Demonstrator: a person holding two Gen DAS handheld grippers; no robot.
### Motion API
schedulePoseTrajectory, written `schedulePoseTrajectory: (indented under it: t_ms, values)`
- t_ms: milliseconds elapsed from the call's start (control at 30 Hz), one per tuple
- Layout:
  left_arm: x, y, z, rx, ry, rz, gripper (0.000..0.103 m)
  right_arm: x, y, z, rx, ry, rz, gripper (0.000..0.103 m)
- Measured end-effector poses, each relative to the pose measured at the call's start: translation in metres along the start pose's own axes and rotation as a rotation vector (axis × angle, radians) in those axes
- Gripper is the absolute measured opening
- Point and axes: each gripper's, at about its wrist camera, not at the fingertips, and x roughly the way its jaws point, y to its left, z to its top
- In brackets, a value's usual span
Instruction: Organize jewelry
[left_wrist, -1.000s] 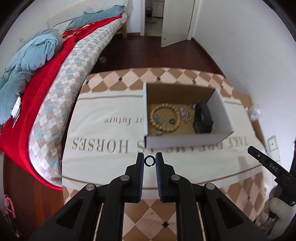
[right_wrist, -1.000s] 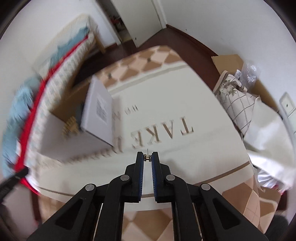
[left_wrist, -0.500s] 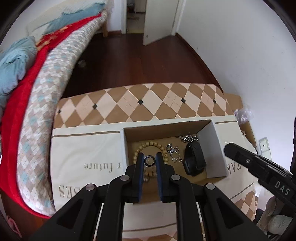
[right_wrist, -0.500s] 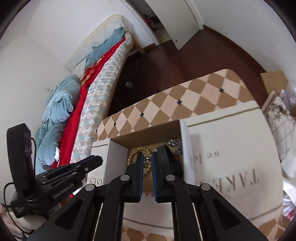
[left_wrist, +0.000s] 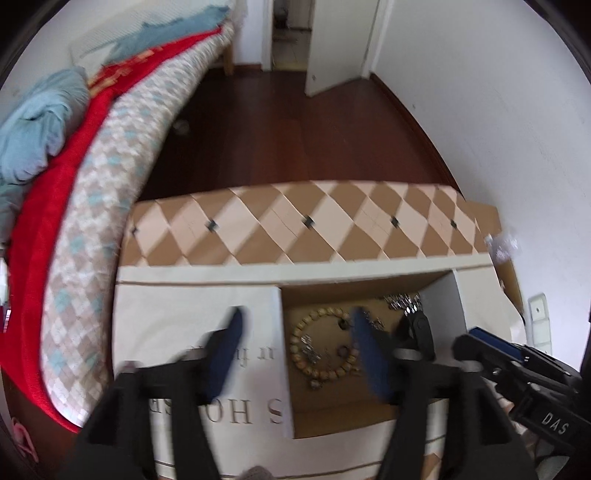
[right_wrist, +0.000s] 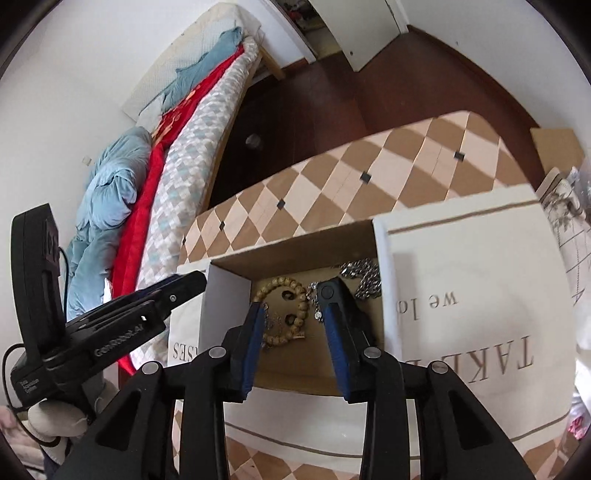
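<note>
Releasing is the step in hand: both hand-held grippers are hanging over the open cardboard box (right_wrist: 295, 254) with white outer walls, which is sitting on the cream printed cloth (right_wrist: 480, 332) covering the desk, towards its far edge.

Nearest the right wrist camera, the right hand-held gripper (right_wrist: 295, 325) is standing with its blue-padded jaws parted; they have just been opening, and nothing is lying between the pads. Below the gap, the round bracelet of pale wooden beads (right_wrist: 291, 310) is resting on the box floor, with small metal pieces beside it too fine to name. Further back, a silver link chain (right_wrist: 364, 277) is lying in the far right corner, and a black chunky item (left_wrist: 417, 332) is sitting against the right wall.

The left hand-held gripper (left_wrist: 295, 343) is also spread wide, its jaws having just been opening. They are empty, one pad over the cloth and the other over the box interior. A small dark ring (left_wrist: 343, 350) is lying inside the bead loop.

Doing this well is probably a matter of keeping both tools steady and wide until the small pieces are settling, then lifting straight up so no pad is catching the box wall or dragging the beads. Beyond the box, the chequered tan far edge of the desk (left_wrist: 295, 229) is lying bare, so any jewellery remaining to be gathered is out of sight here.
</note>
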Motion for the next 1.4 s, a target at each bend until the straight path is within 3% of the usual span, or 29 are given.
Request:
schedulePoseTrajectory:
  t_ms: [33,133,200,267,400,600,867,1400]
  values:
    - [-0.006,0.003,-0.001,-0.006,-0.026,0.021,0.074,-0.005,0.001,-0.001,-0.018,-0.017,-0.031,0.043]
    - [-0.015,0.011,-0.005,-0.022,-0.067,0.072,0.098,-0.017,0.008,-0.003,-0.077,-0.056,-0.154,0.074]
    - [-0.019,0.016,-0.011,-0.029,-0.077,0.111,0.101,-0.022,0.014,-0.006,-0.13,-0.073,-0.251,0.097]
    - [-0.02,0.019,-0.019,-0.026,-0.072,0.142,0.102,-0.025,0.019,-0.01,-0.177,-0.081,-0.348,0.102]
    - [-0.023,0.018,-0.037,-0.024,-0.064,0.159,0.102,-0.024,0.028,-0.015,-0.225,-0.076,-0.465,0.103]
    - [-0.033,0.009,-0.057,-0.019,-0.062,0.155,0.102,-0.034,0.033,-0.028,-0.233,-0.072,-0.499,0.103]
    - [-0.076,-0.006,-0.079,-0.027,-0.099,0.137,0.102,-0.074,0.042,-0.051,-0.23,-0.099,-0.496,0.103]
    - [-0.205,-0.02,-0.128,-0.054,-0.199,0.111,0.102,-0.21,0.095,-0.115,-0.261,-0.258,-0.457,0.103]
